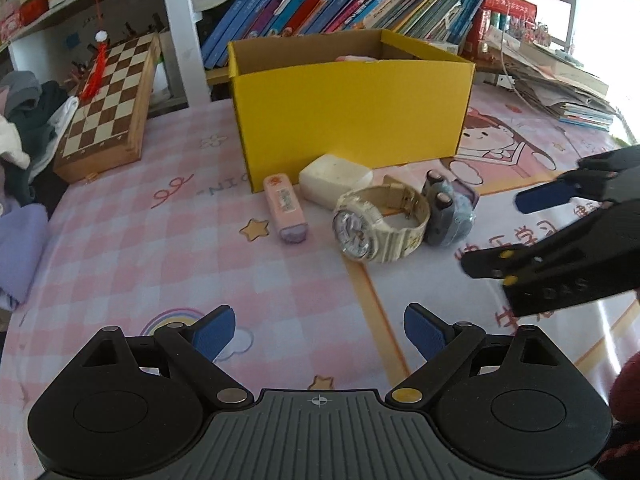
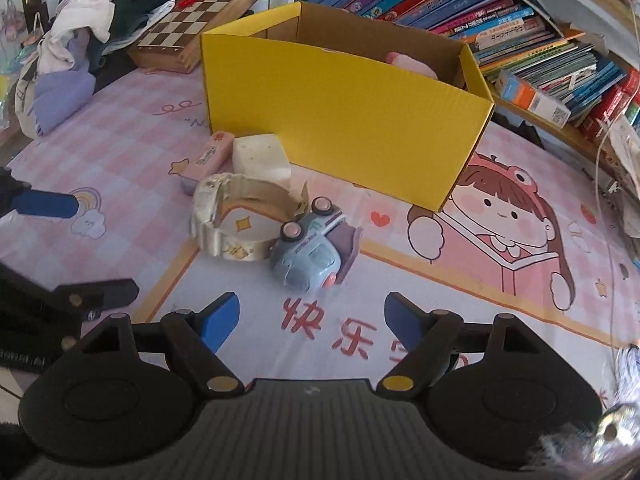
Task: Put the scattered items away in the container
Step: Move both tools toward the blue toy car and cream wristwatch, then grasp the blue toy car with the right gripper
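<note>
Toy car (image 2: pixel 308 256): we are holding the right gripper (image 2: pixel 312 322) nearer, jaws open and empty, car lying straight ahead, nose toward us.

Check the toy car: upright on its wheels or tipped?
Tipped. The blue toy car lies on its side beside the watch, with two wheels facing up instead of resting on the mat.

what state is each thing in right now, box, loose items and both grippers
yellow box: open on top, upright, something pink inside
watch: on the mat, strap buckled in a loop
toy car: on the mat, tipped on its side, against the watch
white block: on the mat by the box
pink stamp: lying flat
left gripper: open, empty
right gripper: open, empty
</note>
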`<state>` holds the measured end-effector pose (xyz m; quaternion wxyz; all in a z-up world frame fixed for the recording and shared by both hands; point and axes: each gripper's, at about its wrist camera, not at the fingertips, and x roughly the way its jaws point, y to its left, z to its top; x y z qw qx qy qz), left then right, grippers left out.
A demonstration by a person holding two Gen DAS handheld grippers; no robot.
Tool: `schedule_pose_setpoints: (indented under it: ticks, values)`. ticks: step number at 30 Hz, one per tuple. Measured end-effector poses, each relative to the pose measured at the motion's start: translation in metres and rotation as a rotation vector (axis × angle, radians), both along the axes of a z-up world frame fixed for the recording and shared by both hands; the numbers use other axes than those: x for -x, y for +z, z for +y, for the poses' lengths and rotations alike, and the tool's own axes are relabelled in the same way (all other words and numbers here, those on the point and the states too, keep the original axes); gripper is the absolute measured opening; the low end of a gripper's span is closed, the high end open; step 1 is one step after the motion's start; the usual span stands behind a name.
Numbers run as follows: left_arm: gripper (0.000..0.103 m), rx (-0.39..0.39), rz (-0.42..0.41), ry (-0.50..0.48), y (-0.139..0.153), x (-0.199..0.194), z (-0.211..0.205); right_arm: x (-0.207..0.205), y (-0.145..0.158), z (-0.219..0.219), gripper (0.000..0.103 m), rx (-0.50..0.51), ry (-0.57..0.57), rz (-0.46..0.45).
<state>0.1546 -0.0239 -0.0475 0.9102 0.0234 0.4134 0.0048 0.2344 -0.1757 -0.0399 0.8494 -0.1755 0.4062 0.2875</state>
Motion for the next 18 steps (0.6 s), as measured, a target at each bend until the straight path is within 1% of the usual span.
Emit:
schedule_pose_setpoints:
  ticks: [8,15,17,18]
  values:
    - [0.094,-0.01,0.028,0.014,-0.001,-0.008,-0.005,-0.03,-0.008,0.004,0.08,-0.03,-0.003,0.033]
    - [0.094,-0.024,0.042,0.021,-0.002,-0.014,-0.011,-0.047,-0.017,0.004,0.07,-0.059,0.007,0.076]
    - [0.094,-0.028,0.044,0.02,-0.002,-0.016,-0.013,-0.049,-0.019,0.003,0.061,-0.068,0.022,0.086]
    - [0.094,-0.029,0.044,0.02,-0.001,-0.017,-0.014,-0.05,-0.02,0.003,0.048,-0.072,0.03,0.094]
